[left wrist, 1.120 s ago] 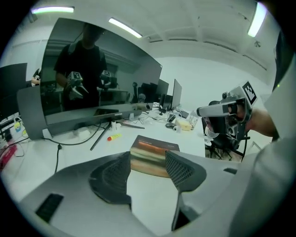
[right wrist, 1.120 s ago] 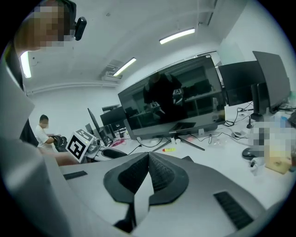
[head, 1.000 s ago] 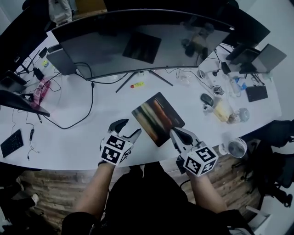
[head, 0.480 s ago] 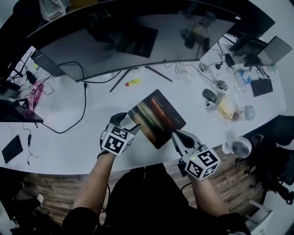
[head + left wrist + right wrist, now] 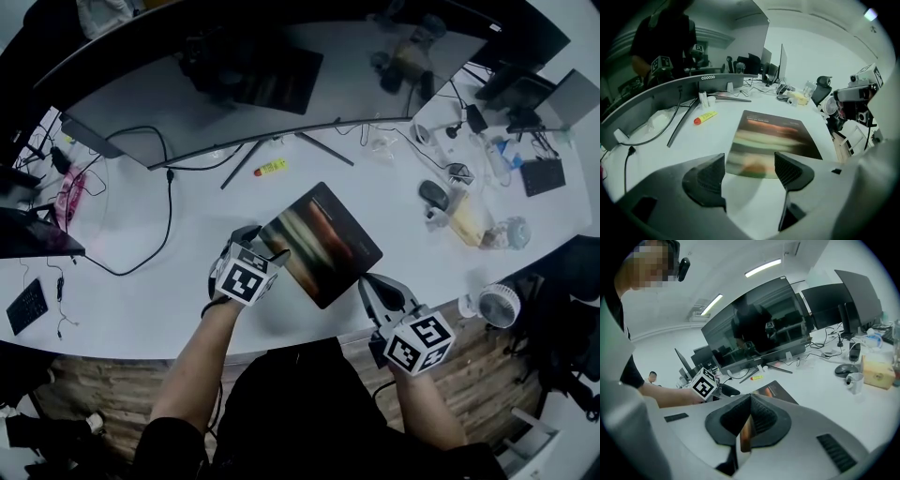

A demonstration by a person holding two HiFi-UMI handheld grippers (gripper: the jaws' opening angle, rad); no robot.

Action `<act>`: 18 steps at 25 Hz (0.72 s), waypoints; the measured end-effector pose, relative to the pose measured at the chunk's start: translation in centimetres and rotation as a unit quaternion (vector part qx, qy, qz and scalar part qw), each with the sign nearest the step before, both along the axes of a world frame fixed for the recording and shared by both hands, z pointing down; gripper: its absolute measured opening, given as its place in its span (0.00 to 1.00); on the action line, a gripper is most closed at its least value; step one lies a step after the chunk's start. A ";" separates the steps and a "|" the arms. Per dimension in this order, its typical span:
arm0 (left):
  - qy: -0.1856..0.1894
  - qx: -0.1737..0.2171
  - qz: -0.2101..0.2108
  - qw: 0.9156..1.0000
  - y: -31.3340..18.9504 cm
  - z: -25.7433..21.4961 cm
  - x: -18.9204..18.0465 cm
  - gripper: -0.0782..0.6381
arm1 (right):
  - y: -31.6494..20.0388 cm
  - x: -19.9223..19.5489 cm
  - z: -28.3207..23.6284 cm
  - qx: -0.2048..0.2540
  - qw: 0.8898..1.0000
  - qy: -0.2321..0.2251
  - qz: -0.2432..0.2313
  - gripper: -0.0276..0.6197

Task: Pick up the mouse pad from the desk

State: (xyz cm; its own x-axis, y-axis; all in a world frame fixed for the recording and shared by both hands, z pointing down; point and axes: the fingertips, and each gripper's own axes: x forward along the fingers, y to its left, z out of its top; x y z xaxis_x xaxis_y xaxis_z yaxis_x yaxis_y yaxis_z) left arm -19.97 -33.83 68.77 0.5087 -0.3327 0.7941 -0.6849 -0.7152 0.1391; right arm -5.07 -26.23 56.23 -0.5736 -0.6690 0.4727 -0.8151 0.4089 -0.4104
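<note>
The mouse pad (image 5: 323,242) is a dark rectangle with blurred orange and green streaks, lying at an angle on the white desk (image 5: 141,291) before the monitor. My left gripper (image 5: 261,244) is at the pad's left corner with its jaws opening. In the left gripper view the pad's near edge (image 5: 754,166) sits just ahead of the gap between the left gripper's fingertips (image 5: 794,171), untouched. My right gripper (image 5: 367,281) is at the pad's lower right edge. In the right gripper view its jaws are closed on a thin strip of the pad (image 5: 746,437).
A wide curved monitor (image 5: 253,84) spans the back, its stand legs (image 5: 281,155) reaching toward the pad, with a yellow tube (image 5: 270,168) beside them. A black cable (image 5: 169,216) loops at left. A mouse (image 5: 432,195), a yellowish box (image 5: 466,220) and a small fan (image 5: 497,305) are at right.
My left gripper moved forward to the pad's left corner and its jaws spread wider. My right gripper stayed at the pad's lower right edge and sank a little.
</note>
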 end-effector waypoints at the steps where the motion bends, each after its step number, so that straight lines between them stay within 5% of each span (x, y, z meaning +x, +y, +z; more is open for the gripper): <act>1: -0.005 -0.004 0.003 1.000 0.0 0.3 0.1 0.54 | -0.1 0.2 0.0 0.001 1.000 0.000 0.000 0.05; 18: -0.052 -0.035 0.014 0.998 -0.4 2.6 0.0 0.55 | -1.7 1.7 -1.1 0.004 1.000 -0.008 -0.011 0.05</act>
